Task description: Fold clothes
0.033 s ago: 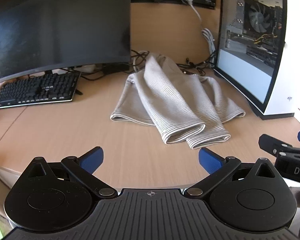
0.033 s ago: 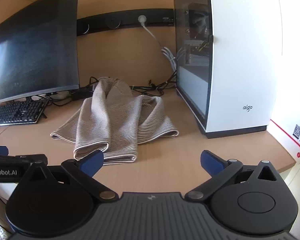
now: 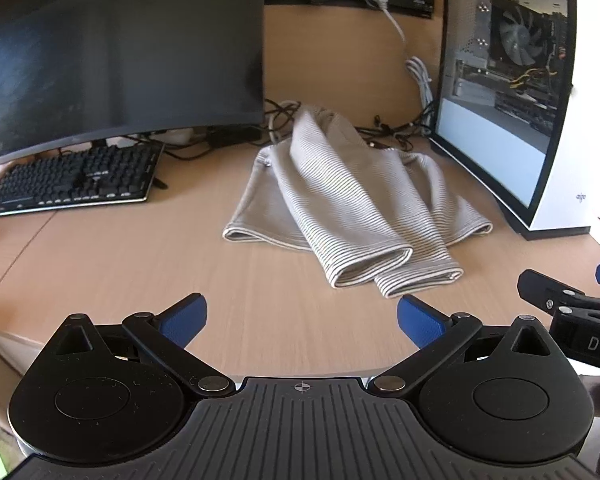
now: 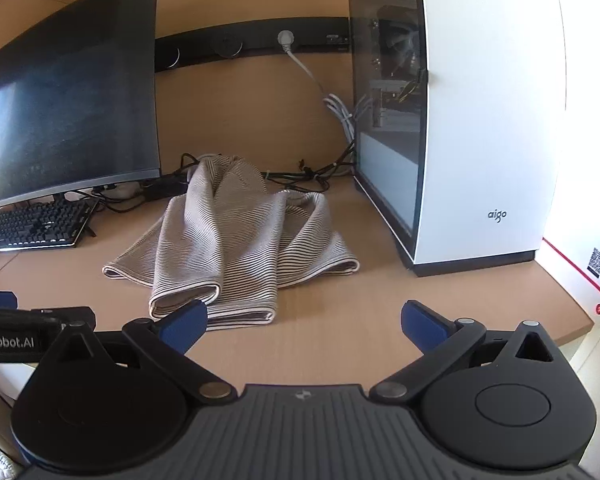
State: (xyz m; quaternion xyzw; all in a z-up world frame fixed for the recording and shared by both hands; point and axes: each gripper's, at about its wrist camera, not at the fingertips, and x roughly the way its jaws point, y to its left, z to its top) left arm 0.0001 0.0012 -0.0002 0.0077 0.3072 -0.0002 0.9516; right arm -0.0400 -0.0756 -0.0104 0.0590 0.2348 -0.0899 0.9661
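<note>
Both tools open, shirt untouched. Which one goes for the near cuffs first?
Right, probably. The two cuffs lie just past the right tool, beside its left finger. From the left tool they sit farther ahead, off to its right.

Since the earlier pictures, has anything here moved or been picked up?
Nothing visibly changed. The striped garment lies crumpled on the desk as before, untouched, and both the left tongs and the right tongs remain open, holding nothing, short of it.
</note>
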